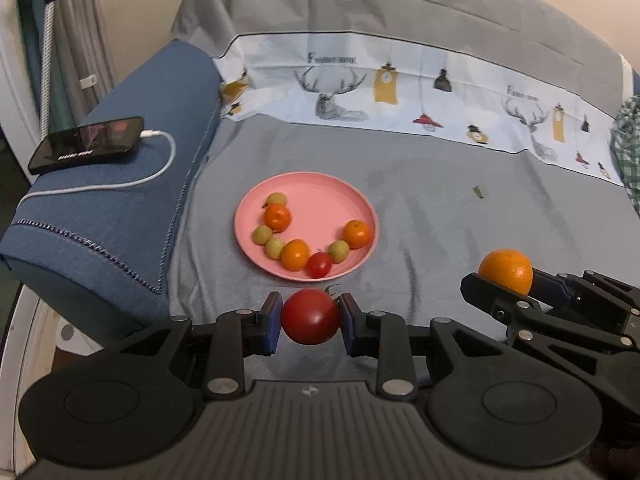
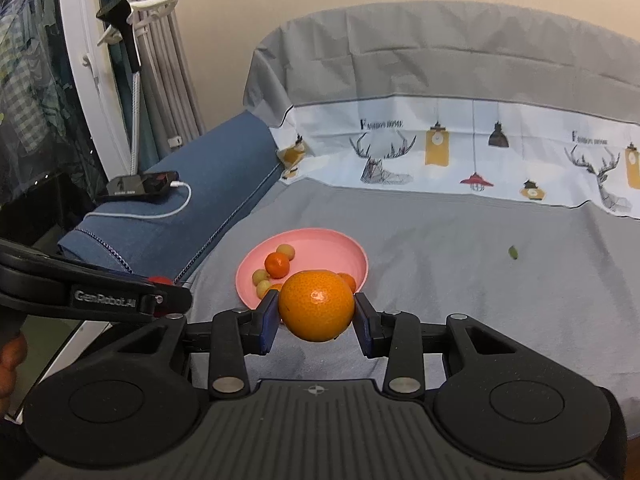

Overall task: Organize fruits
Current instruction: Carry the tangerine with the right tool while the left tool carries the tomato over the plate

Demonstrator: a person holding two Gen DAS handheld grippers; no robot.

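A pink plate lies on the grey sheet and holds several small oranges, green fruits and a small red tomato along its near rim. My left gripper is shut on a red tomato, just short of the plate's near edge. My right gripper is shut on a large orange, to the right of the plate; that orange also shows in the left wrist view. The plate shows in the right wrist view, partly hidden by the orange.
A blue folded blanket lies left of the plate with a phone and white cable on it. A printed white cloth runs along the back. A small green scrap lies on the sheet to the right.
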